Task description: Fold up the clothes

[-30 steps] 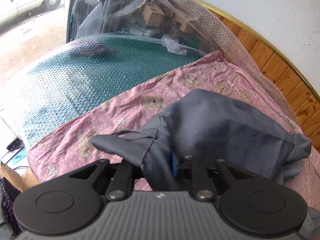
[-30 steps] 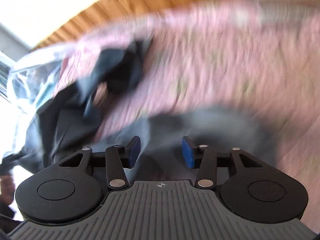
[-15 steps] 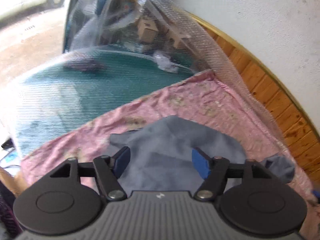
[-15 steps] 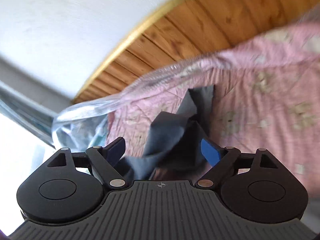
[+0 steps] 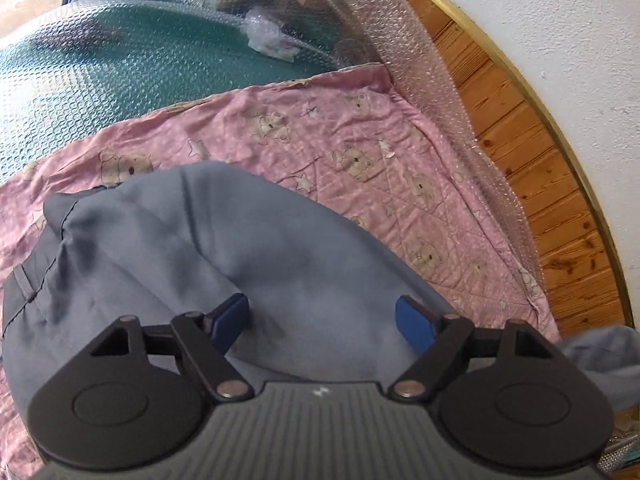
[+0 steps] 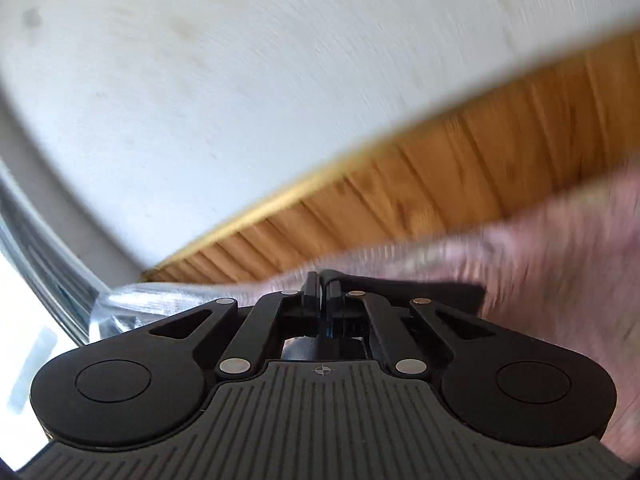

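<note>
Left claw (image 5: 322, 320): gripped cloth a second ago, now spread wide above the grey garment (image 5: 240, 248). Right claw (image 6: 322, 292): gaped before, now pinched on dark cloth. Garment bunched on pink quilt (image 5: 360, 140); fold unfinished, grip handed over.

Bed surface covered by a pink bear-print sheet (image 5: 360, 152), with a rumpled grey garment (image 5: 248, 248) lying directly on it and bubble wrap (image 5: 424, 80) along its wall-side edge

Grey garment (image 5: 248, 256) looks like soft matt cloth, pink sheet (image 5: 360, 152) is thin printed cotton, bubble wrap (image 5: 424, 80) shiny plastic, wall panelling (image 5: 552, 184) glossy varnished wood.
</note>
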Action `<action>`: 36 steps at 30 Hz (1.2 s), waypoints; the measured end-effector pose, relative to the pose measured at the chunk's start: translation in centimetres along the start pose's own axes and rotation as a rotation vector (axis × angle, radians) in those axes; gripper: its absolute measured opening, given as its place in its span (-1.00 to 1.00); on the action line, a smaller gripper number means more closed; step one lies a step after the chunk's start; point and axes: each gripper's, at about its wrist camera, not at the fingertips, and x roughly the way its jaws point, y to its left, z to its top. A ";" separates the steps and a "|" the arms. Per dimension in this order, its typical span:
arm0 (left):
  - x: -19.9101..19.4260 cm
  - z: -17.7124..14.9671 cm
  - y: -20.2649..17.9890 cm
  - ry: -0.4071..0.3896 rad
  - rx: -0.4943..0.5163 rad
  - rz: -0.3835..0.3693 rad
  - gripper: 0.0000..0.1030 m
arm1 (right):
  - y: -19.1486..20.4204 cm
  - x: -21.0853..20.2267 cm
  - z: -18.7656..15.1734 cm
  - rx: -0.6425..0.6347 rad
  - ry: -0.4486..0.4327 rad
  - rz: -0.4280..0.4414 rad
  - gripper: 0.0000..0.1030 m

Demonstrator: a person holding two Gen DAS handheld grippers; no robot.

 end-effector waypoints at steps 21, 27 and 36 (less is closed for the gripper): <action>-2.2 -4.6 -3.1 -0.004 0.506 0.228 0.62 | -17.3 -3.3 -11.3 -0.380 0.357 -0.546 0.46; -1.1 -7.3 -5.5 0.000 0.624 0.236 0.62 | -16.5 3.3 -13.3 -0.698 0.389 -0.474 0.54; 0.2 -8.3 -6.0 -0.052 1.062 0.303 0.62 | -15.3 1.7 -8.3 -0.771 0.318 -0.433 -1.00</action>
